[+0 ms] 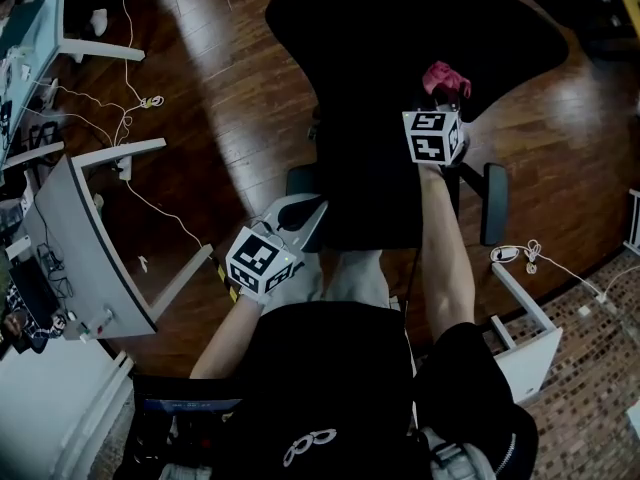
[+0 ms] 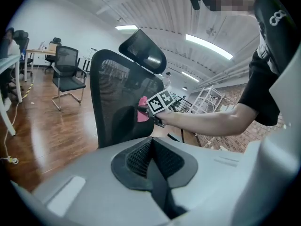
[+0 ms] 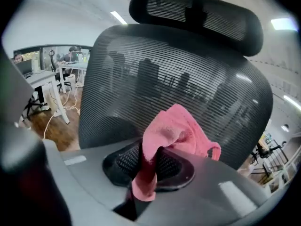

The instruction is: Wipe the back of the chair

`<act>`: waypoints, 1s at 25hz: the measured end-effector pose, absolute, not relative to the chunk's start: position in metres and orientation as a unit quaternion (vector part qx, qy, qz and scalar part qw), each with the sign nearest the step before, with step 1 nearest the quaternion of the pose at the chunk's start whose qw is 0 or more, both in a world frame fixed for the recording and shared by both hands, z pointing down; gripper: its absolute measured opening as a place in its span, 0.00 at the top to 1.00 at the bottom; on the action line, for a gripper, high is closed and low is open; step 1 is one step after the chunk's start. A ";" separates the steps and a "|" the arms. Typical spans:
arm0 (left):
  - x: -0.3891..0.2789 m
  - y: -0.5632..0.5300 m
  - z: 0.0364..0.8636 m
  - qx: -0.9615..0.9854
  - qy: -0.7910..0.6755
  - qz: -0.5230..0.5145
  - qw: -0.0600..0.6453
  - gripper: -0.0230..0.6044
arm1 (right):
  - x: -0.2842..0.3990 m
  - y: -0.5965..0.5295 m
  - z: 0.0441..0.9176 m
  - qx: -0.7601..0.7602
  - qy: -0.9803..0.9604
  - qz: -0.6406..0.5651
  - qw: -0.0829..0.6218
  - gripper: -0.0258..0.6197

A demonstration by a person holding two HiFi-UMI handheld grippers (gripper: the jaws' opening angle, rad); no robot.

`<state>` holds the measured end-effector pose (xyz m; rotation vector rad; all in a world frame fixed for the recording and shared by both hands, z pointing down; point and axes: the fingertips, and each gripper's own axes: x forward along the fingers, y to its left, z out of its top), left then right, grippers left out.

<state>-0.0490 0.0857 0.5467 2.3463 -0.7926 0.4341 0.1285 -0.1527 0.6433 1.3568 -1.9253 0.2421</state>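
The black mesh chair back (image 3: 174, 79) with its headrest (image 3: 197, 15) fills the right gripper view. My right gripper (image 3: 155, 161) is shut on a pink cloth (image 3: 176, 135), whose bunched end lies close against the lower mesh. From above, the right gripper (image 1: 445, 93) holds the cloth (image 1: 445, 78) at the chair back (image 1: 400, 38). My left gripper (image 1: 303, 211) hangs lower left, apart from the chair, shut with nothing in it. In the left gripper view its jaws (image 2: 151, 149) are together, and the chair back (image 2: 117, 98), the cloth (image 2: 142, 109) and the right gripper (image 2: 162, 102) stand beyond.
A white desk (image 1: 90, 238) stands left, with cables (image 1: 140, 98) on the wood floor. Another white desk (image 1: 525, 338) is at the right. A chair armrest (image 1: 493, 203) juts out right of the seat. Other office chairs (image 2: 66, 74) stand far off.
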 end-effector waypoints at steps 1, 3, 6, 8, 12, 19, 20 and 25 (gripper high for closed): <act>-0.052 0.087 0.548 0.887 -0.302 0.164 0.309 0.98 | 0.107 -0.149 0.645 0.522 -0.761 0.095 0.374 0.88; -0.060 0.089 0.549 0.886 -0.305 0.162 0.308 0.98 | 0.064 -0.140 0.647 0.500 -0.778 0.092 0.369 0.88; -0.078 0.090 0.548 0.885 -0.310 0.161 0.309 0.98 | -0.007 -0.131 0.647 0.452 -0.809 0.073 0.369 0.88; -0.088 0.093 0.548 0.883 -0.313 0.162 0.311 0.98 | -0.050 -0.124 0.650 0.414 -0.829 0.061 0.372 0.88; -0.103 0.101 0.553 0.877 -0.322 0.166 0.314 0.98 | -0.111 -0.106 0.662 0.335 -0.861 0.041 0.381 0.88; -0.096 0.107 0.554 0.877 -0.321 0.167 0.316 0.98 | -0.064 -0.103 0.678 0.343 -0.846 0.042 0.407 0.88; -0.092 0.107 0.554 0.878 -0.318 0.167 0.317 0.98 | -0.045 -0.105 0.681 0.354 -0.839 0.049 0.411 0.88; -0.063 0.106 0.556 0.884 -0.301 0.171 0.315 0.98 | 0.073 -0.120 0.699 0.416 -0.795 0.080 0.434 0.88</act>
